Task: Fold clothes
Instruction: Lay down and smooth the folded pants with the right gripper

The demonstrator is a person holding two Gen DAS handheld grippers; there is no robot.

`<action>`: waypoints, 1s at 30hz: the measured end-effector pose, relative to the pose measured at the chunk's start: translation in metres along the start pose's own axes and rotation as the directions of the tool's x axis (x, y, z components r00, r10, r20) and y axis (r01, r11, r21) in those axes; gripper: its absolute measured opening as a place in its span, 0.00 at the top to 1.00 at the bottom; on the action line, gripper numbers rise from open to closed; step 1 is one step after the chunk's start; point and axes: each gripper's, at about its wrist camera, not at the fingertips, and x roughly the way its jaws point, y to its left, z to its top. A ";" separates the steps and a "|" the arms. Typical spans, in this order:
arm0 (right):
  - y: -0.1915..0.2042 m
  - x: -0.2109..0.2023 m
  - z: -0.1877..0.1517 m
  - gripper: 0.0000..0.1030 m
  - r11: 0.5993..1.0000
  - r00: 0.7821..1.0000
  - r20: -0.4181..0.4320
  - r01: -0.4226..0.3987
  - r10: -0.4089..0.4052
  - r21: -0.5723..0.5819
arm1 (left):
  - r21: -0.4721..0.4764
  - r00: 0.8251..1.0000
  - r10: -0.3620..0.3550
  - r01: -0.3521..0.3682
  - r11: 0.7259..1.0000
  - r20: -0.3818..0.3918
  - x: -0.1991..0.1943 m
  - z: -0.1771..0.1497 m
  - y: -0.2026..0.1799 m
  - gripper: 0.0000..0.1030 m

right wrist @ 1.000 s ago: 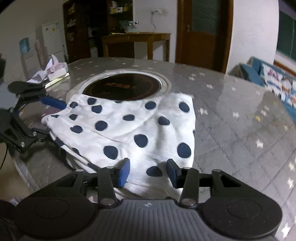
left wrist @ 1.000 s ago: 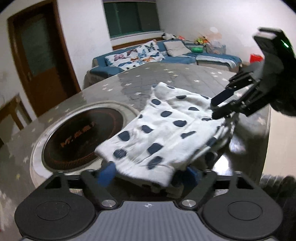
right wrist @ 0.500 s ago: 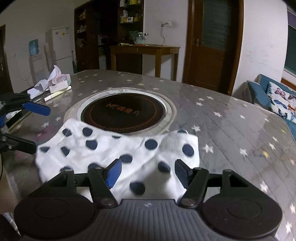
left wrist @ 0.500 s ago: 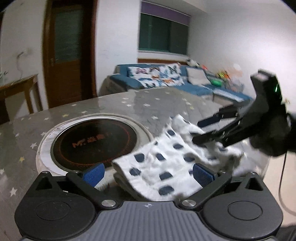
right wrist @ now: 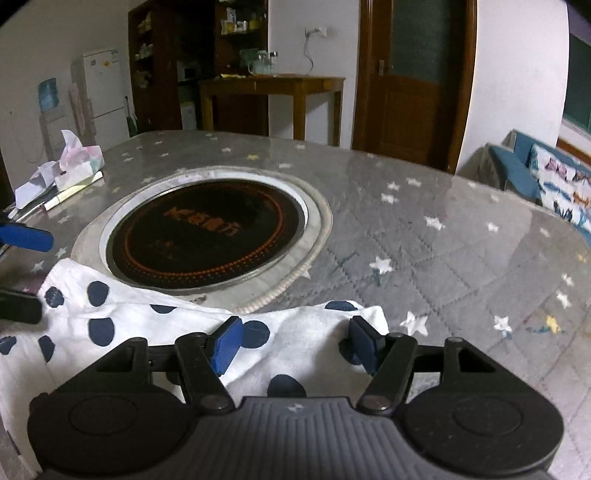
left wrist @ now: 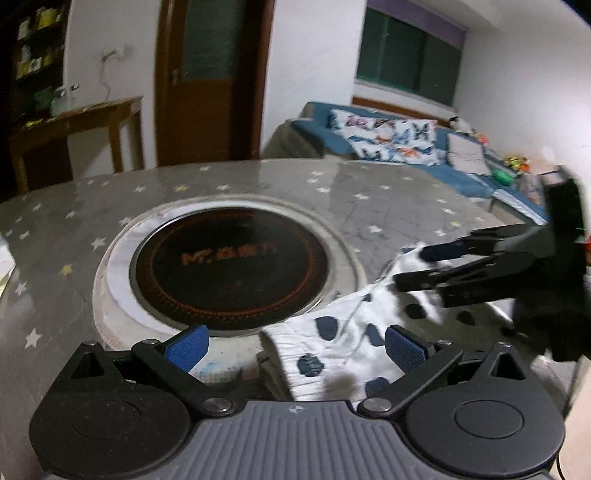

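You've got one marking only: orange lettering at centre of black round cooktop (left wrist: 231, 267) set in tabletop (left wrist: 369, 206). Left wrist view: first letter looks like "M", rest blurred, likely Chinese characters, can't read. Right wrist view: same lettering (right wrist: 205, 221) runs diagonal, too smeared to read. Orange dotted ring around it, no digits. No other label or brand you can read.

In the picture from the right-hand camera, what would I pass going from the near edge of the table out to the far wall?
Right gripper → white cloth with dark dots → round black cooktop set in the table → bare starred table top → wooden side table → wall socket.
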 end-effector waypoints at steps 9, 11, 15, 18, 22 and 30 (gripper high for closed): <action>0.039 -0.057 -0.023 0.23 0.996 0.997 0.045 -0.061 0.065 -0.067 | -0.022 0.998 0.038 -0.039 0.999 -0.043 0.008 -0.006 -0.003 0.00; 0.044 -0.065 -0.034 0.23 0.996 0.996 0.045 -0.070 0.072 -0.053 | -0.030 0.998 0.045 -0.047 0.998 -0.054 0.009 -0.007 -0.003 0.00; 0.050 -0.077 -0.055 0.22 0.999 0.998 0.050 -0.036 0.037 -0.034 | -0.031 0.997 0.053 -0.055 0.998 -0.064 0.009 -0.011 -0.003 0.00; 0.049 -0.077 -0.071 0.20 1.000 0.999 0.044 -0.021 0.021 0.007 | -0.023 0.996 0.070 -0.072 0.997 -0.062 0.010 -0.012 -0.003 0.00; 0.048 -0.075 -0.079 0.17 1.000 0.999 0.047 0.005 -0.006 0.011 | -0.029 0.995 0.081 -0.083 0.996 -0.056 0.006 -0.011 0.000 0.00; 0.068 -0.095 -0.061 0.16 0.995 0.996 0.089 -0.023 0.032 -0.098 | -0.078 0.998 0.061 -0.061 0.995 -0.012 -0.027 -0.012 0.009 0.00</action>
